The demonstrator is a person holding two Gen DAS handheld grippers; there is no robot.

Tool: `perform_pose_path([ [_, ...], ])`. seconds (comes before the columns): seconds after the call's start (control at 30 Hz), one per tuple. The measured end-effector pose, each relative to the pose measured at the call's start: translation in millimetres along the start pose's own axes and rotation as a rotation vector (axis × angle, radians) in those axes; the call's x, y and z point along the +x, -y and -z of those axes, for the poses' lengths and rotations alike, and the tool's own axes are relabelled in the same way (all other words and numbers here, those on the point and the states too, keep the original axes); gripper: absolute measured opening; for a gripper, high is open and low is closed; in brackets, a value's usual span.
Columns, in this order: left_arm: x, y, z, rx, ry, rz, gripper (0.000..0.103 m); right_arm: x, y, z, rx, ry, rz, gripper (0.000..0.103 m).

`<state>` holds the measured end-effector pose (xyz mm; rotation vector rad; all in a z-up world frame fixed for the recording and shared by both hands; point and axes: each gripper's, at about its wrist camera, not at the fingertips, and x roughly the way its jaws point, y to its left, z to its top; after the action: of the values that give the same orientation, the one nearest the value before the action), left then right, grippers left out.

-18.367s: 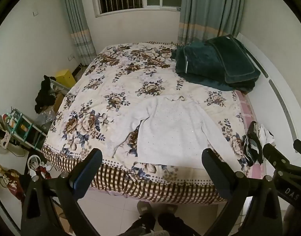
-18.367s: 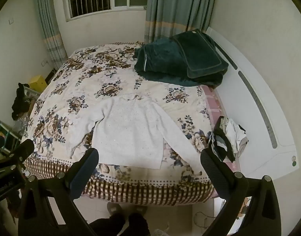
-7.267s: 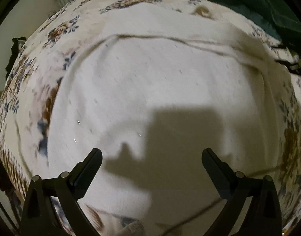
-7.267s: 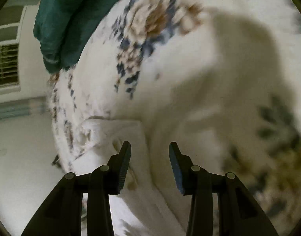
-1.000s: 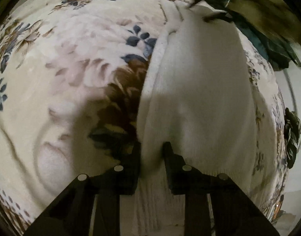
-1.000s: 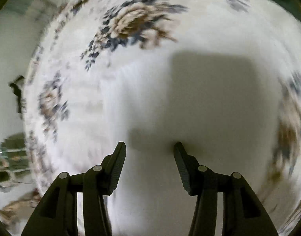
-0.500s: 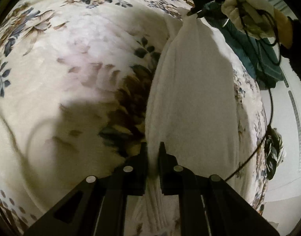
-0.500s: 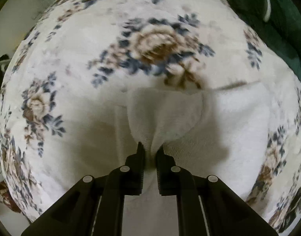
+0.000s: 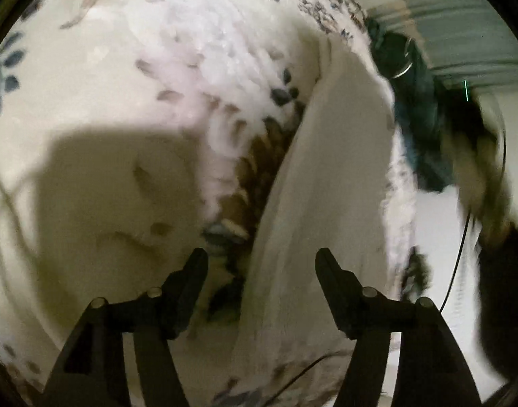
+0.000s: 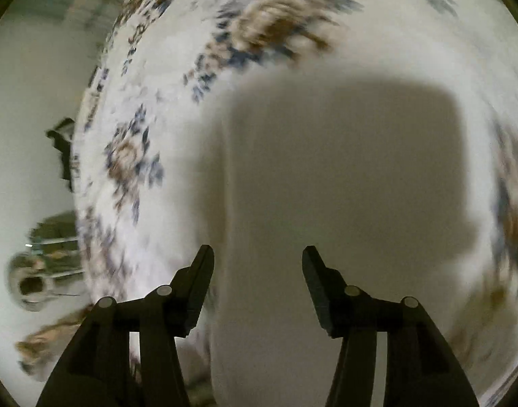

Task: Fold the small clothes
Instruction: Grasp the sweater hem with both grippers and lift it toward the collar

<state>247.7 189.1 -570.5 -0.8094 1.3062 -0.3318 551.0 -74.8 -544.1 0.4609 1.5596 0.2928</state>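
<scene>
A small white knit sweater (image 9: 326, 183) lies folded into a long narrow strip on the floral bedspread (image 9: 106, 78). My left gripper (image 9: 260, 264) is open just above the sweater's near left edge, holding nothing. In the right wrist view the sweater (image 10: 326, 176) fills the middle under a dark shadow. My right gripper (image 10: 257, 261) is open close over it, empty. Both views are blurred by motion.
A dark green blanket (image 9: 415, 108) lies at the far right of the bed, next to a blurred dark shape and a thin cable (image 9: 459, 257). The bed's left edge, white floor (image 10: 25, 108) and blurred clutter (image 10: 38, 264) show in the right wrist view.
Both grippers were shut on the sweater's edge half a second ago; both have opened and let it go. The sweater now lies flat.
</scene>
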Motion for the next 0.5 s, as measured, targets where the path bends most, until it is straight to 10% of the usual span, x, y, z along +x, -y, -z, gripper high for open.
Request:
perform_pose_path([
  [0.3, 48, 9, -8, 0.041, -0.140, 0.075, 0.063, 19, 157, 211, 0.268, -0.145, 0.008, 0.059],
  [0.47, 58, 25, -5, 0.119, -0.156, 0.049, 0.061, 63, 190, 280, 0.424, -0.163, -0.271, 0.059],
  [0.5, 59, 30, -4, 0.146, -0.161, 0.035, 0.041, 69, 187, 285, 0.427, -0.157, -0.314, 0.059],
])
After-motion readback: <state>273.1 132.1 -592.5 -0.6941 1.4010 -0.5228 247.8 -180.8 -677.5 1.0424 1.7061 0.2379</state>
